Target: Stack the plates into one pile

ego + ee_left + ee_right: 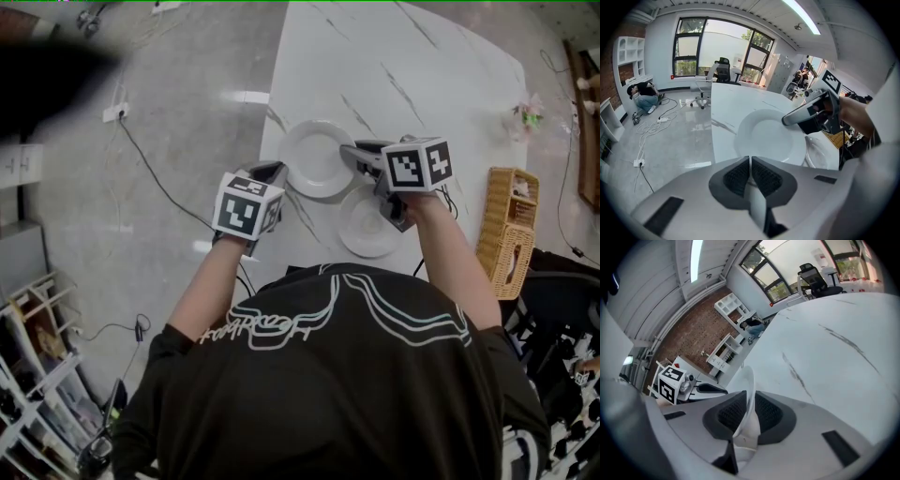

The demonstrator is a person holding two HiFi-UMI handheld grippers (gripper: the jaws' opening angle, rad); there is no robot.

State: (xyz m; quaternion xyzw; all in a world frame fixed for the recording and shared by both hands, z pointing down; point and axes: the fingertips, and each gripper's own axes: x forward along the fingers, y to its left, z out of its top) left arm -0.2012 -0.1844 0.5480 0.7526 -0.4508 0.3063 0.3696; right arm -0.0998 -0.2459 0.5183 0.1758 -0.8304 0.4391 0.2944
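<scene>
Black printed shirt [356, 375] fills the foreground. Left gripper [279, 169]: jaws together, empty, beside larger round white plate [314, 157] on white marble table [422, 84]. Right gripper [348, 150]: clamped on that plate's right rim. Smaller white plate [366, 230] lies just beside.

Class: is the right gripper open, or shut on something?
The right gripper is shut on the larger plate: in its own view both pads press the white rim between them.

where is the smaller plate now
In the head view, the smaller plate lies at the near edge of the table, lower right of the larger plate.
</scene>
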